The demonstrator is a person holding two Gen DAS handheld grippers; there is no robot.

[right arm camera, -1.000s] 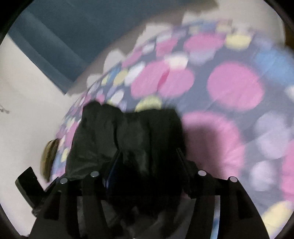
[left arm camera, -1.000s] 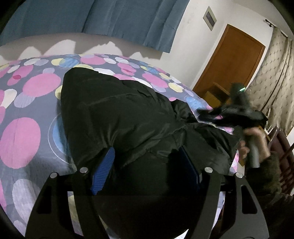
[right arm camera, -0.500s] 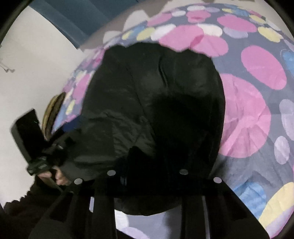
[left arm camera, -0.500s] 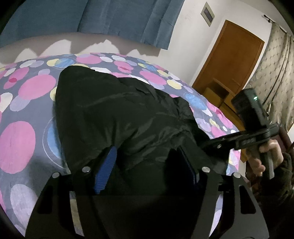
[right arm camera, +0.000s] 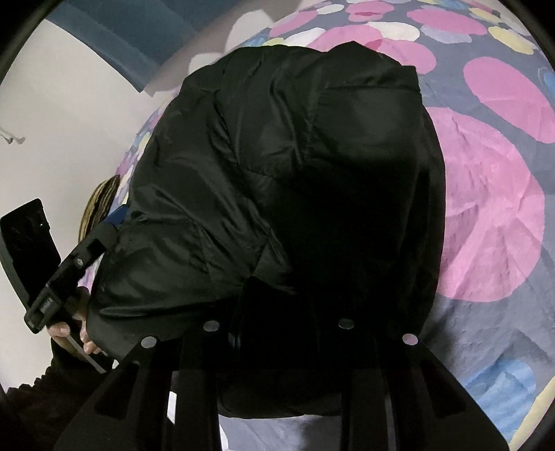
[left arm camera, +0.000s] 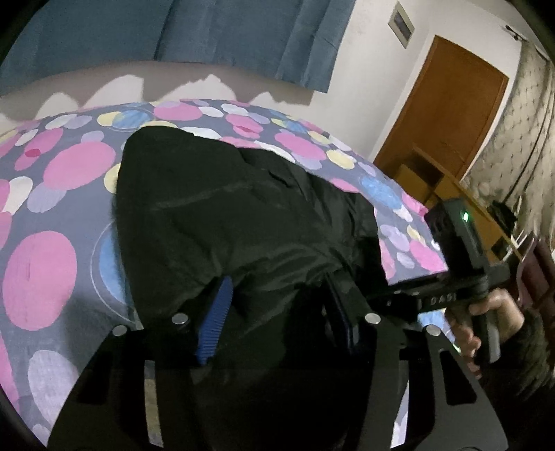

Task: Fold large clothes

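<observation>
- Bed [left arm camera: 52,263]: grey-violet cover printed with pink, blue, yellow and white discs; it fills the lower and middle ground of both views.
- Room: white wall, blue curtain [left arm camera: 180,31] behind the bed, brown wooden door [left arm camera: 447,104] at right, small framed picture [left arm camera: 402,23] beside it, patterned drape [left arm camera: 520,132] at far right.
- Black padded jacket [left arm camera: 236,222]: lies bunched on the bed, long axis running from the near edge away toward the curtain wall; near end raised at both tongs.
- Left tongs [left arm camera: 274,312]: jaws closing, blue-ribbed pad [left arm camera: 215,322] against the jacket's near fold, fabric between the pads.
- Right tongs [right arm camera: 277,333]: narrowly apart, near hem of the jacket gathered between them; fingertips lost in dark cloth.
- Right hand [left arm camera: 485,322]: wraps its handle, dark sleeve.
- Left hand [right arm camera: 73,329]: partly visible under its handle.
</observation>
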